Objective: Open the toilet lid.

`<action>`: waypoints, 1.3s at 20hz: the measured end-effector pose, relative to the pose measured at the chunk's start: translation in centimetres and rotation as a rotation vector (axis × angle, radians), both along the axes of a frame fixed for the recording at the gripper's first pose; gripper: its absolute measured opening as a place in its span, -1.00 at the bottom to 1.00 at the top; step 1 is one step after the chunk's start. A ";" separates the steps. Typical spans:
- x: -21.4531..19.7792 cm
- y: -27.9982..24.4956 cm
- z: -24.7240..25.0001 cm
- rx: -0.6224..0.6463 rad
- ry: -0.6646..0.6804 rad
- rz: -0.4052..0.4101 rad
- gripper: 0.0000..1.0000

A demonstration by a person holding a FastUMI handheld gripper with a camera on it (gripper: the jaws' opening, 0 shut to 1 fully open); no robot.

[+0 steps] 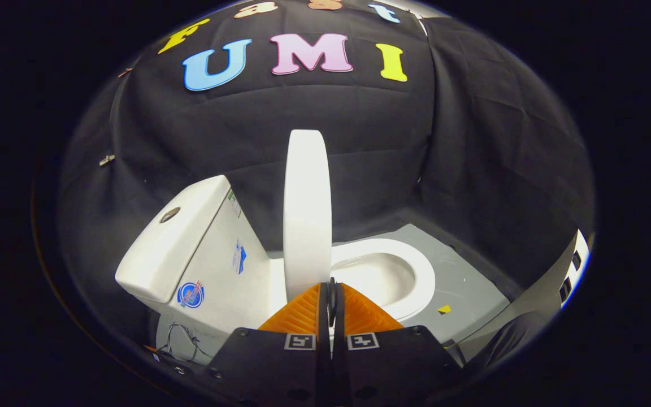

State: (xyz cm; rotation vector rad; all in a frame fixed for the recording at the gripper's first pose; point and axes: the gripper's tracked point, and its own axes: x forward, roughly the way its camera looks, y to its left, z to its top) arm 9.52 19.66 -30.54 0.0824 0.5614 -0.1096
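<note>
The gripper (331, 291) is seen with its jaws pressed together, nothing pinched between them. Just ahead of the jaws, the toilet lid (307, 209) is raised upright and seen edge-on. The open seat and bowl (399, 271) are found beyond to the right, the cistern (190, 249) to the left, on a grey floor (467, 282).
</note>
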 end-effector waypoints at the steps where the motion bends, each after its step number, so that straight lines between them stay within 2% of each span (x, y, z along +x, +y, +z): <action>1: -0.1 0.4 0.1 -0.004 -0.006 0.002 -0.88; 7: 0.1 3.5 0.2 -0.045 -0.031 0.043 -0.89; 14: 0.0 7.9 0.2 -0.043 -0.045 0.157 -0.82; 21: -0.8 11.5 -0.2 -0.063 -0.043 0.234 -0.81; 26: -0.9 12.9 -0.7 -0.098 -0.052 0.246 -0.81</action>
